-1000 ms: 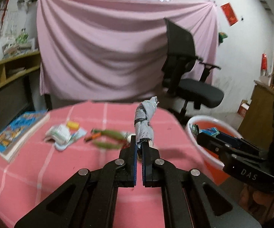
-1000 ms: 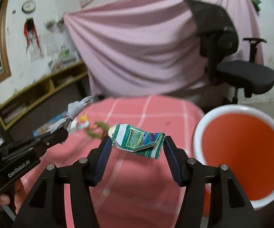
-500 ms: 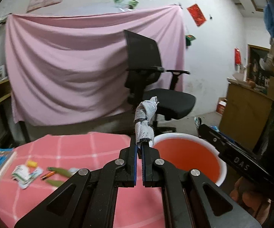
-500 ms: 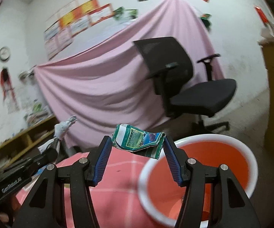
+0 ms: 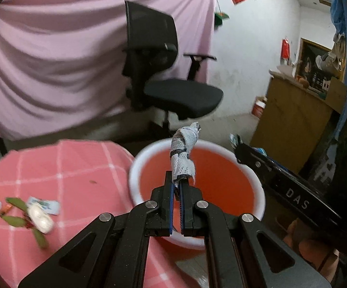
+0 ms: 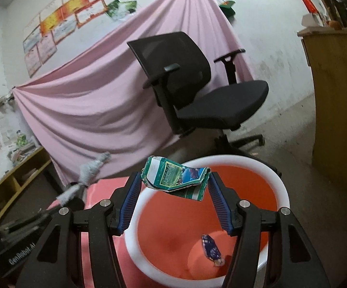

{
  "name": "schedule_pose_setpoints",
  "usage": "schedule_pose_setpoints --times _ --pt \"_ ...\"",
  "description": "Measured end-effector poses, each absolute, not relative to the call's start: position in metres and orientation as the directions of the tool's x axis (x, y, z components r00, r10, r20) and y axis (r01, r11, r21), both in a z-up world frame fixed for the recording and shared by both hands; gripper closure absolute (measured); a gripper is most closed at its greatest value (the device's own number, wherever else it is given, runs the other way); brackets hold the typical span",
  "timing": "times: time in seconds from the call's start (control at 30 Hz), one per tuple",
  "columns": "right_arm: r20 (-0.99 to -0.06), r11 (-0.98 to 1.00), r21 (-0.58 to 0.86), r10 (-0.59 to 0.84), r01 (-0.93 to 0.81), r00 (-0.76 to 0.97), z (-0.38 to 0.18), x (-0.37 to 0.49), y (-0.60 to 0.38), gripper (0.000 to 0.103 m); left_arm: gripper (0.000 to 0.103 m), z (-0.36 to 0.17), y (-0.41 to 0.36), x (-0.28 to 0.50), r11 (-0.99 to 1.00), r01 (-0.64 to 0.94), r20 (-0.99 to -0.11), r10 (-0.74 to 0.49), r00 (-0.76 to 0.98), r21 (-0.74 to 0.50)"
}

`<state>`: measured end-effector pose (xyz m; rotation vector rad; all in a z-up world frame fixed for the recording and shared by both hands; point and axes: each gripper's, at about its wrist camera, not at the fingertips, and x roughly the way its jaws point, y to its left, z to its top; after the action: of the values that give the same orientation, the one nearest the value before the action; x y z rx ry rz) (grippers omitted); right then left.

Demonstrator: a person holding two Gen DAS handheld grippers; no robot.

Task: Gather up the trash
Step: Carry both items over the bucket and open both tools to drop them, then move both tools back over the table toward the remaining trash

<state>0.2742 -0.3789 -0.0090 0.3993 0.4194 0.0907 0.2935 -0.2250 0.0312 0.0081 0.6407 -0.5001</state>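
My left gripper (image 5: 176, 187) is shut on a twisted grey-white wrapper (image 5: 183, 153) and holds it upright over the near rim of the orange basin (image 5: 135, 168). My right gripper (image 6: 173, 187) is shut on a crumpled green and blue packet (image 6: 176, 178) above the same basin (image 6: 279, 184). A purple wrapper (image 6: 210, 249) lies inside the basin. The left gripper's wrapper also shows in the right wrist view (image 6: 89, 170). More trash (image 5: 39, 213) lies on the pink checked table (image 5: 77, 168) at lower left: white packets, green pods, a yellow bit.
A black office chair (image 5: 164, 76) stands behind the basin in front of a pink curtain (image 5: 53, 72). A wooden cabinet (image 5: 293, 120) is at the right. Shelves (image 6: 17, 180) line the left wall.
Both grippers have swung right from the table towards the basin and tilted down. The basin now fills the lower middle of both views. Both still hold their trash.
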Motion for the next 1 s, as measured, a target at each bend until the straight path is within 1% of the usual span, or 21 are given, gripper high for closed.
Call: schedule_pose_setpoints --times 0.03,0.23,0.33,0.47,0.53,0.6,0.7,0.83,0.87,0.93,0.97,1.0 --pt "-0.39 0.917 0.398 0.166 0.003 0.906 -0.011 0.276 -0.38 0.043 0.1 0.03 -0.227 0.293 0.882 0.449 -0.58 -0.443 0.684 -0.144" --pt "-0.442 0.905 0.423 0.166 0.041 0.882 -0.02 0.28 -0.388 0.042 0.098 0.023 -0.239 0.298 0.888 0.444 -0.623 -0.416 0.663 -0.121" --pt "-0.454 0.905 0.422 0.166 0.047 0.875 -0.022 0.28 -0.388 0.04 0.094 0.019 -0.239 0.298 0.894 0.434 -0.632 -0.402 0.662 -0.115" --pt "-0.459 0.906 0.42 0.166 0.049 0.873 -0.023 0.28 -0.388 0.032 0.087 0.016 -0.235 0.297 0.901 0.418 -0.639 -0.39 0.664 -0.115" --pt "-0.461 0.907 0.419 0.167 0.048 0.872 -0.023 0.281 -0.388 0.032 0.085 0.016 -0.23 0.295 0.906 0.407 -0.637 -0.383 0.669 -0.117" --pt "-0.461 0.908 0.416 0.165 0.048 0.872 -0.023 0.281 -0.388 0.032 0.085 0.017 -0.226 0.294 0.911 0.396 -0.633 -0.377 0.676 -0.119" --pt "-0.434 0.907 0.419 0.166 0.035 0.885 -0.02 0.278 -0.387 0.032 0.085 0.022 -0.217 0.292 0.919 0.376 -0.617 -0.363 0.698 -0.114" --pt "-0.362 0.917 0.398 0.165 -0.008 0.918 -0.008 0.27 -0.38 0.032 0.084 0.03 -0.2 0.287 0.93 0.346 -0.585 -0.35 0.732 -0.124" --pt "-0.34 0.921 0.39 0.166 -0.022 0.926 -0.005 0.267 -0.377 0.029 0.082 0.033 -0.195 0.286 0.933 0.338 -0.574 -0.346 0.742 -0.125" --pt "-0.303 0.925 0.376 0.166 -0.042 0.938 0.002 0.264 -0.371 0.025 0.074 0.04 -0.183 0.282 0.938 0.32 -0.544 -0.341 0.767 -0.137" --pt "-0.284 0.928 0.369 0.17 -0.056 0.944 0.006 0.261 -0.368 0.025 0.069 0.044 -0.176 0.279 0.94 0.31 -0.524 -0.339 0.781 -0.146" --pt "-0.27 0.929 0.363 0.173 -0.066 0.947 0.009 0.261 -0.365 0.025 0.067 0.047 -0.17 0.277 0.941 0.301 -0.508 -0.336 0.793 -0.152"
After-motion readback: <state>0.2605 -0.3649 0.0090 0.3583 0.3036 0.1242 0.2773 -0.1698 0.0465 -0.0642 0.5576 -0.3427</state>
